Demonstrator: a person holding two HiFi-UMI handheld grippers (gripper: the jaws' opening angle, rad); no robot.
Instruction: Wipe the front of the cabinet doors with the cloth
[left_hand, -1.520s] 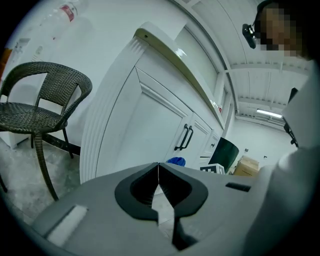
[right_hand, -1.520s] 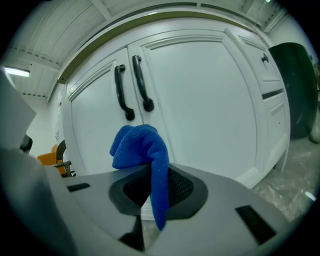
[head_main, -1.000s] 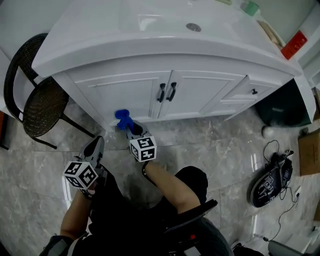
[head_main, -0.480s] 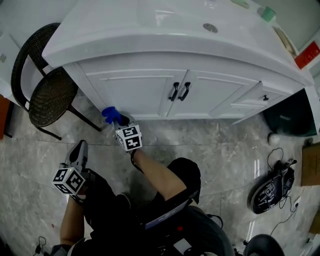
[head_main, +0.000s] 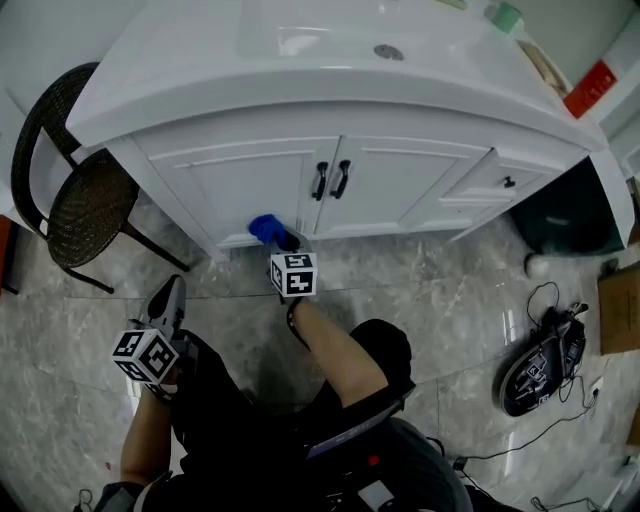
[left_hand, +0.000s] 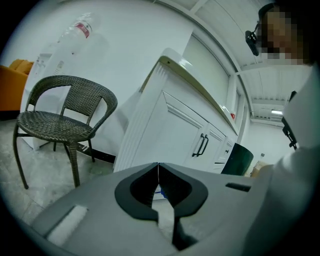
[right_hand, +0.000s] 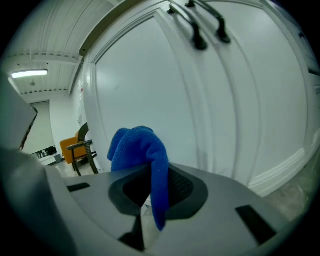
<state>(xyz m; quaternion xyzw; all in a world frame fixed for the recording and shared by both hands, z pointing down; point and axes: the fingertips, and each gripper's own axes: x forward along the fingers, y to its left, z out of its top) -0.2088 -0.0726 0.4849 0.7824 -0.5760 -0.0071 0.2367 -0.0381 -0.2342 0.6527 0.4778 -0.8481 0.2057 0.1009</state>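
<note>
**Cloth (head_main: 264, 228) has swept right**

Since 0.5 s ago it has gone from the left door's (head_main: 245, 180) outer btm corner toward the centre seam, now below the handles (head_main: 331, 181). The right hand-held gripper (head_main: 282, 241) is clamped on a fold, w/ the wad bulging past the jaws right at the panel. The left hand-held gripper (head_main: 172, 296) is closed and empty, held back near the chair (head_main: 85, 205). Fabric looks soft, light, floppy. Prob. best pinched deep at the bunched middle so rubbing can't drag it out.
</note>
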